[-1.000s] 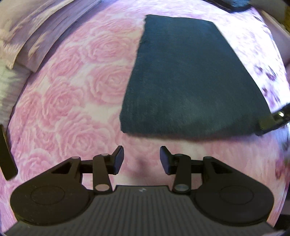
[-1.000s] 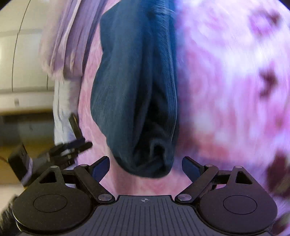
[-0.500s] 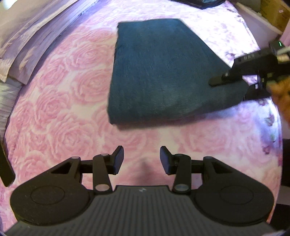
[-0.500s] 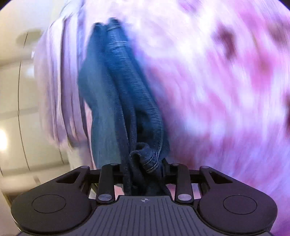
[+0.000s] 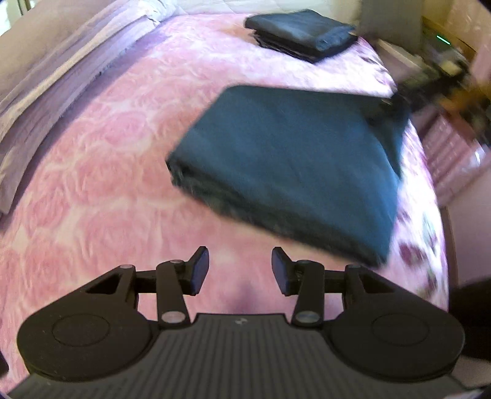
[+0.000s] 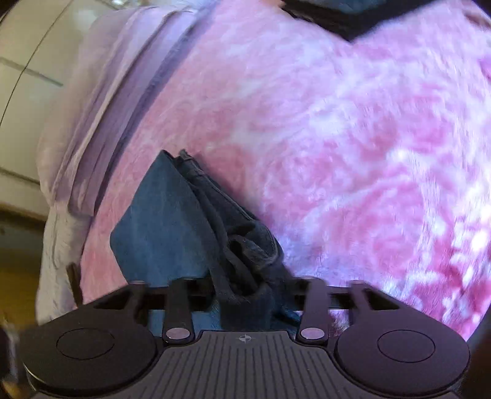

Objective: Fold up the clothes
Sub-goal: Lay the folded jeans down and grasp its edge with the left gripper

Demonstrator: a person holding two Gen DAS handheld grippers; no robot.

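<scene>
A folded dark blue garment (image 5: 291, 162) lies on the pink rose bedspread (image 5: 116, 159), turned at an angle. My left gripper (image 5: 240, 270) is open and empty, just short of the garment's near edge. My right gripper (image 6: 245, 294) is shut on a bunched corner of the dark blue garment (image 6: 172, 224), its fingertips hidden by the cloth. In the left wrist view the right gripper (image 5: 429, 79) shows blurred at the garment's far right corner.
A stack of folded dark clothes (image 5: 300, 32) sits at the far end of the bed. Lilac pillows (image 5: 52, 79) run along the left side. The bed's right edge (image 5: 442, 190) drops off beside shelves. The stack also shows at the top of the right wrist view (image 6: 337, 15).
My right gripper has shut on the garment's corner and dragged it, so the garment has swung round and shifted right. My left gripper has stayed open while its view pulled back.
</scene>
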